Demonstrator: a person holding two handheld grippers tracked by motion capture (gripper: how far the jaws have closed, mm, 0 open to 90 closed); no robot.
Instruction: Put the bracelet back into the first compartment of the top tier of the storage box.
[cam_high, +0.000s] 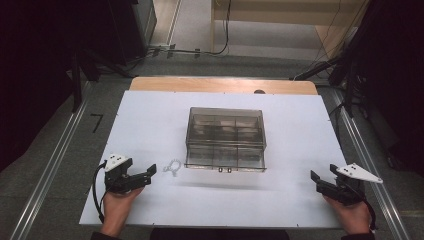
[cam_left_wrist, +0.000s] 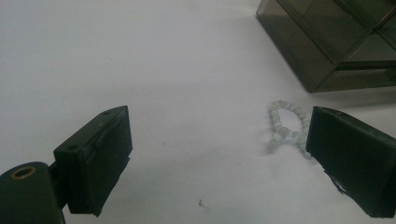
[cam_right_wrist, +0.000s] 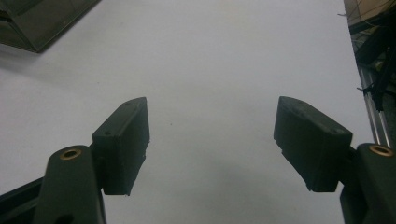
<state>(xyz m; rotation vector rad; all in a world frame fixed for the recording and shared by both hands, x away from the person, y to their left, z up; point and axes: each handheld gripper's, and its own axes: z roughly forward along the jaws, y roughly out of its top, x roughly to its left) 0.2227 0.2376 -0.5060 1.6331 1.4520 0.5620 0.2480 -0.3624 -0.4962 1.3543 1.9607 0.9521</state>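
Beads first: a small loop of pale, translucent beads, a bracelet (cam_high: 173, 166), lies flat on the white table (cam_high: 150, 120), just left of the near left corner of the smoky clear organizer box (cam_high: 225, 138).

At the far left of the scene, the left gripper (cam_high: 149, 173) rests low near the table's near edge, held in the person's left hand (cam_high: 118, 202), its jaws pointing right toward the bracelet. Those jaws stand wide apart and grasp nothing. In the left gripper view the bracelet (cam_left_wrist: 287, 126) sits beside the right-hand jaw, apparently partly behind its tip and outside the gap between the jaws, so the claw is not yet lined up on it.

In the middle, the box stands with its lid down, its dividers showing through the tinted walls; whether any compartment holds something I cannot tell.

Well over to the right, the right gripper (cam_high: 322, 177) waits near the table's near right corner, also released, with bare table between its jaws in the right gripper view.

By my reading the work has barely begun: the bracelet is untouched and outside the box. Left to do, probably, are centring the left jaws on the beads, pinching them, and getting them into the box.
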